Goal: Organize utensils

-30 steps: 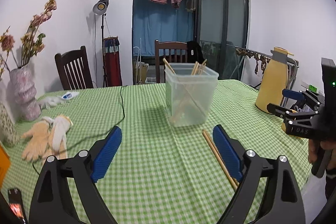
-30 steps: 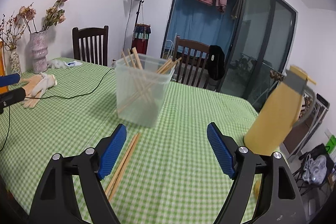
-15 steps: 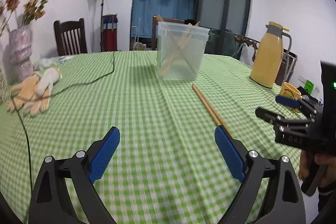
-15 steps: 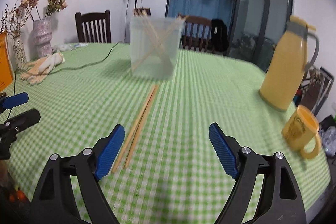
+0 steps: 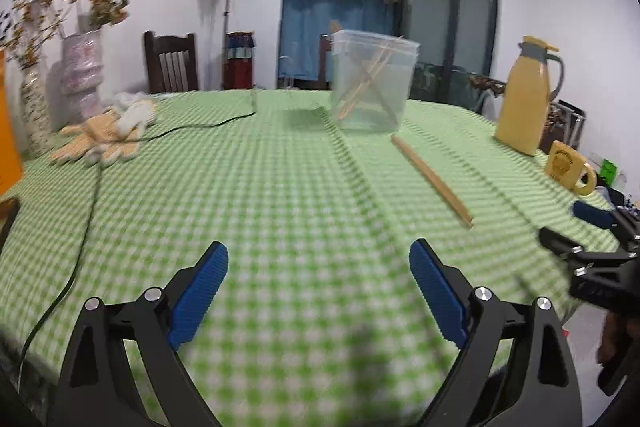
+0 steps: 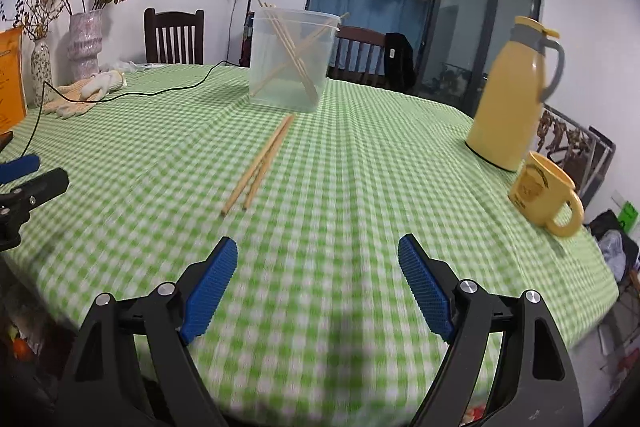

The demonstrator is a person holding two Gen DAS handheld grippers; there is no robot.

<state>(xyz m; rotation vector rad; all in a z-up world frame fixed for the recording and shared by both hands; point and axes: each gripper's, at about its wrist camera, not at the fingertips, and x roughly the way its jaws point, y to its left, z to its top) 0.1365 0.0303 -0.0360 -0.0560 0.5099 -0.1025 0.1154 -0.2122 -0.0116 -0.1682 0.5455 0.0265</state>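
A pair of wooden chopsticks lies side by side on the green checked tablecloth, in front of a clear plastic container that holds several more chopsticks crossed inside. In the left wrist view the same pair of chopsticks lies right of centre, with the container behind it. My left gripper is open and empty, low over the near part of the table. My right gripper is open and empty too, well short of the chopsticks. Each gripper shows at the edge of the other's view.
A yellow thermos jug and a yellow mug stand at the right. Work gloves, a black cable, vases with dried flowers and an orange object sit at the left. Chairs stand behind the table.
Both grippers have sunk and drawn back toward the near table edge. The container and chopsticks now sit farther away and higher in both views. Both stay open and empty.
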